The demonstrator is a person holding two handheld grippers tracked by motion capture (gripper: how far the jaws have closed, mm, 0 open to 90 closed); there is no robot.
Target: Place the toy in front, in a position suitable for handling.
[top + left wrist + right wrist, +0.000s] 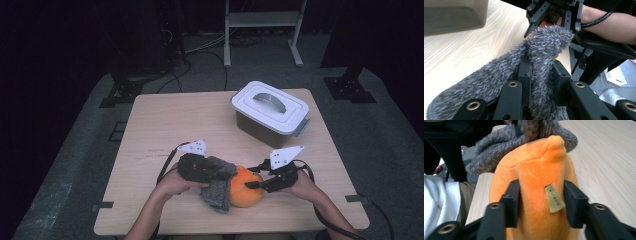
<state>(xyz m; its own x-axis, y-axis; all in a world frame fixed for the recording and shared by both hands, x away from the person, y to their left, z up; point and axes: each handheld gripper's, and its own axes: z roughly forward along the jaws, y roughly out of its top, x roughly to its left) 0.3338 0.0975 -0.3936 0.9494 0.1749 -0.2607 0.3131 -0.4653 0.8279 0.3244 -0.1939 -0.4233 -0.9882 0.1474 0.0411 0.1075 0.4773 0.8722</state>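
Note:
An orange plush toy (245, 192) lies near the table's front edge, and a fuzzy grey cloth (217, 192) is draped against its left side. My left gripper (220, 172) is shut on a fold of that cloth (499, 75), with the fabric pinched between the two jaws (541, 70). From the right, my right gripper (251, 185) holds the toy (534, 170), one pad on each side of it beside a small sewn tag (555, 198). In the right gripper view the grey cloth (499, 142) sits just behind the toy.
A white lidded box (270, 107) with a grey handle stands at the back right of the wooden table (165, 120). Cables and a metal stand's legs (262, 35) are on the floor beyond. A person's forearms come in from the near edge.

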